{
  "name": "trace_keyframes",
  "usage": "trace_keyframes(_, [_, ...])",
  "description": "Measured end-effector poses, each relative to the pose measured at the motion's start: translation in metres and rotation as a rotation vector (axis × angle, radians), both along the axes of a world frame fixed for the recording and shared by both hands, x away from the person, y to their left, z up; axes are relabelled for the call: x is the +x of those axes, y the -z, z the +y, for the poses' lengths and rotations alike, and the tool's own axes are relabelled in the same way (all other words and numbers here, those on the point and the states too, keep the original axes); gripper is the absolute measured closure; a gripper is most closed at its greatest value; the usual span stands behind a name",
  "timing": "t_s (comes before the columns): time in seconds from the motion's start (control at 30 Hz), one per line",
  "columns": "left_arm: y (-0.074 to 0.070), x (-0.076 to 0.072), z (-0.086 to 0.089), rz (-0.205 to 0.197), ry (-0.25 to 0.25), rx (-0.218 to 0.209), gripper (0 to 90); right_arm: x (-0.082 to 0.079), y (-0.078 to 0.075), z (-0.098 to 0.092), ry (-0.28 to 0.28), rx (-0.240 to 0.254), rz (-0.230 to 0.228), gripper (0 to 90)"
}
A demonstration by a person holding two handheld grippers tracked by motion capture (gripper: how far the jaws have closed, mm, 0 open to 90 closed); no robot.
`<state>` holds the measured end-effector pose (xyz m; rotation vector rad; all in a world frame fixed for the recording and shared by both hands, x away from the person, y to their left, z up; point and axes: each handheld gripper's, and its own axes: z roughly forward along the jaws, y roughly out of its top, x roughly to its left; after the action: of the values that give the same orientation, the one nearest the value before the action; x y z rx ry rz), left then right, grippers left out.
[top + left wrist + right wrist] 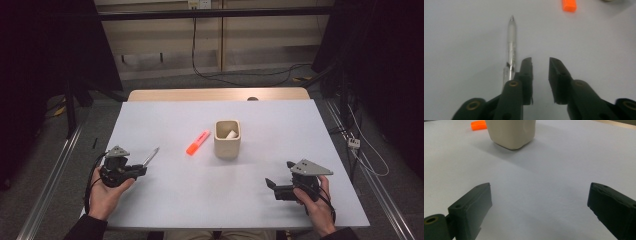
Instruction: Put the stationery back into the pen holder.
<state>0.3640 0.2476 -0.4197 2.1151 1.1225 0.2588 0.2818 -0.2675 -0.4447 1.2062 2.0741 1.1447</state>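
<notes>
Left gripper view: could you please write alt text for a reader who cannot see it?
A clear pen lies on the white table, just outside one jaw of the left tongs, whose two black jaws stand apart with nothing between them. An orange highlighter shows at the top edge.

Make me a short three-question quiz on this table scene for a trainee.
1. True or false: the pen lies between the left gripper's jaws.
2. What lies nearest the cup? A) orange highlighter B) scissors C) spoon
3. How do the right gripper's jaws stand?
Key: 1 false, it lies beside them, outside one jaw; 2 A; 3 wide apart, nothing between them.
</notes>
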Motion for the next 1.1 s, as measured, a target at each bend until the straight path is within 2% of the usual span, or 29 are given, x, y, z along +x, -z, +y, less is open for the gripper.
trace_keyframes(0.03, [-0.001,0.000,-0.002,-0.001,0.006,0.001,66.3,0.000,0.000,0.000,0.000,0.000,0.000,5.4])
trace_keyframes(0.1, [-0.003,0.001,-0.006,-0.028,0.010,0.008,60.5,0.000,0.000,0.000,-0.001,0.000,0.000,5.4])
trace_keyframes(0.23, [-0.008,0.005,-0.012,-0.054,0.006,0.009,40.7,0.000,0.000,0.000,-0.003,0.001,-0.001,5.4])
trace_keyframes(0.33, [-0.010,0.008,-0.015,-0.069,0.012,0.008,36.5,0.000,0.000,0.000,-0.002,0.002,-0.001,5.4])
trace_keyframes(0.43, [-0.011,0.013,-0.016,-0.088,0.003,0.011,27.8,0.000,0.000,0.000,-0.003,0.002,-0.001,5.4])
trace_keyframes(0.57, [-0.013,0.021,-0.020,-0.126,0.009,0.034,16.5,0.000,0.000,0.000,-0.004,0.002,0.001,5.4])
trace_keyframes(0.6, [-0.014,0.023,-0.021,-0.120,0.006,0.035,14.2,0.000,0.000,0.000,-0.003,0.003,0.002,5.4])
trace_keyframes(0.67, [-0.014,0.031,-0.023,-0.101,0.002,0.037,12.3,0.000,0.000,0.000,-0.002,0.003,0.002,5.4])
trace_keyframes(0.73, [-0.014,0.037,-0.026,-0.099,0.001,0.041,8.3,0.000,0.000,0.000,-0.002,0.002,0.002,5.4])
trace_keyframes(0.8, [-0.015,0.042,-0.029,-0.088,-0.004,0.037,8.4,0.000,0.000,0.000,-0.002,0.002,0.001,5.3])
trace_keyframes(1.0, [-0.019,0.060,-0.041,-0.102,0.003,0.041,8.2,0.000,0.000,0.000,-0.003,0.001,0.002,5.3])
trace_keyframes(1.1, [-0.017,0.069,-0.046,-0.108,0.002,0.063,8.8,0.000,0.000,0.000,-0.002,0.002,0.000,5.4])
